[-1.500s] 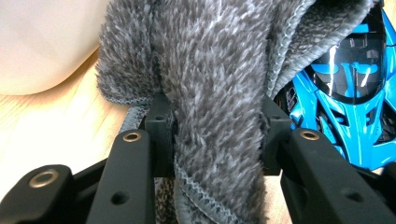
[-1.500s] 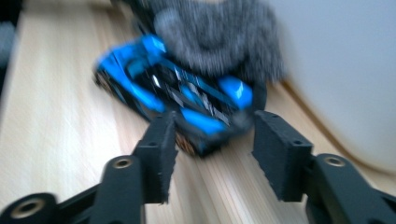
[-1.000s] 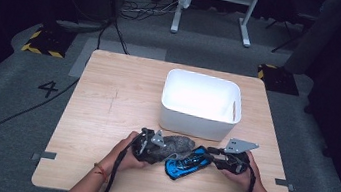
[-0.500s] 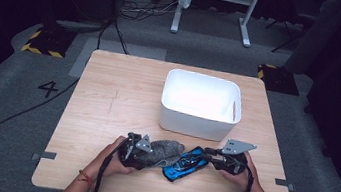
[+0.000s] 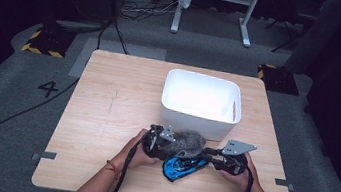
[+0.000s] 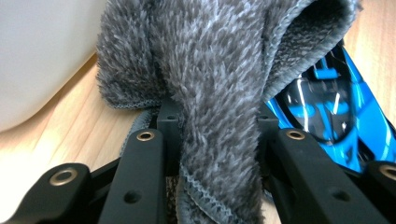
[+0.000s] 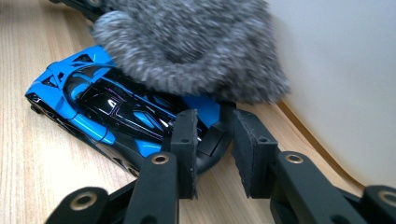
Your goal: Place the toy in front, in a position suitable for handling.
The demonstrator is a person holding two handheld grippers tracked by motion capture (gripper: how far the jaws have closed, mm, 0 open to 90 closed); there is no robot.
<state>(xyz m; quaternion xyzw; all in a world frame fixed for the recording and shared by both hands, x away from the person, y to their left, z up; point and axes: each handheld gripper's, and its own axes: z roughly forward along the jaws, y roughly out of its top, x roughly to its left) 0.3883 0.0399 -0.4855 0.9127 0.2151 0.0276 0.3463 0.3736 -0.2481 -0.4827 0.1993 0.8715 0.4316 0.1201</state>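
Since half a second ago, my left tongs (image 5: 168, 143) slid right with the cloth (image 5: 186, 142).
High view: both hands low on the counter (image 5: 107, 102), right tongs (image 5: 206, 154) at the car (image 5: 184, 166). Left gripper view: clamped on cloth. Right gripper view: pinching the car's tail.

White plastic bin (image 5: 201, 102) sits on the light wood table (image 5: 105, 117) – right of centre, handle slot in its right wall. Grey carpet around the table, black cables (image 5: 9, 116) trailing across it, yellow-black hazard blocks (image 5: 44, 44) left and right, white stand legs (image 5: 213, 11) at back.
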